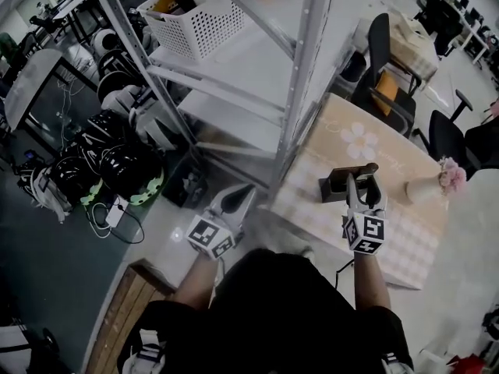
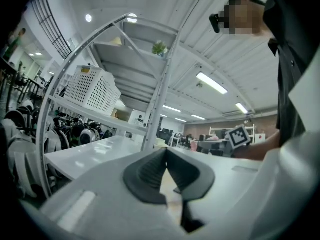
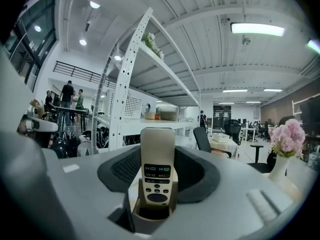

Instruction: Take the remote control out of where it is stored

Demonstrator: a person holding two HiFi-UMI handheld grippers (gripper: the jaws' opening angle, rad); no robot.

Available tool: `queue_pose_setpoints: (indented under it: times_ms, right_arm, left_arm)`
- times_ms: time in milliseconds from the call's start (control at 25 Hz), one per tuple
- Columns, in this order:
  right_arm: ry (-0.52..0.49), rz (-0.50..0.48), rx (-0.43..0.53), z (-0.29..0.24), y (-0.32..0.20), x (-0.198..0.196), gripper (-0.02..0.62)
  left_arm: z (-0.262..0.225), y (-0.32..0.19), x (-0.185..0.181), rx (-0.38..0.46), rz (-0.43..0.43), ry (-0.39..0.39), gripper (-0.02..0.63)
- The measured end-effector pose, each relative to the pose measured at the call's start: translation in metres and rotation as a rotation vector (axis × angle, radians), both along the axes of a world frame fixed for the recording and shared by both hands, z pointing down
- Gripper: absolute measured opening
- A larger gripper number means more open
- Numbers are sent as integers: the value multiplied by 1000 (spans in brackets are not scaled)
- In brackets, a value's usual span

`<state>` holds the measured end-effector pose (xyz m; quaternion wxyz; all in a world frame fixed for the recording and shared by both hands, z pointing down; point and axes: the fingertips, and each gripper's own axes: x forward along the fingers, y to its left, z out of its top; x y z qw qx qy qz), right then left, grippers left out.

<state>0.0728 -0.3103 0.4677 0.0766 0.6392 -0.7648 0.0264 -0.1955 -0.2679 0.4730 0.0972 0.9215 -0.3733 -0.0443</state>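
A beige remote control (image 3: 157, 169) stands upright in a small dark holder (image 3: 150, 216) on the flower-patterned table (image 1: 343, 139). My right gripper (image 3: 158, 159) reaches over the holder (image 1: 335, 185), and its dark pads sit against both sides of the remote, shut on it. The remote's lower end is still inside the holder. My left gripper (image 1: 236, 199) hangs off the table's left side near the shelf post. In the left gripper view its pads (image 2: 150, 174) meet at the tips with nothing between them.
A white metal shelf rack (image 1: 304, 76) stands just left of the table, with a white perforated basket (image 1: 199, 18) on it. A vase of pink flowers (image 1: 437, 181) stands at the table's right end. Black office chairs (image 1: 382, 68) sit behind, and helmets (image 1: 117, 162) lie on the floor at left.
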Motion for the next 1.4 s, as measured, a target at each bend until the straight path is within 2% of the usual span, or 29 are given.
queue_pose_setpoints:
  times_ms: [280, 600, 1040, 1400]
  right_arm:
    - [-9, -2, -1, -4, 34, 29, 209]
    - [28, 54, -89, 32, 79, 106, 209]
    - [174, 29, -196, 72, 124, 187, 209]
    - [391, -85, -309, 109, 138, 213, 209]
  left_arm:
    - [-3, 6, 50, 0, 64, 8, 2]
    - [0, 15, 126, -18, 144, 4, 2]
    - [9, 29, 204, -37, 175, -31, 2]
    - [18, 36, 244, -62, 186, -66, 2]
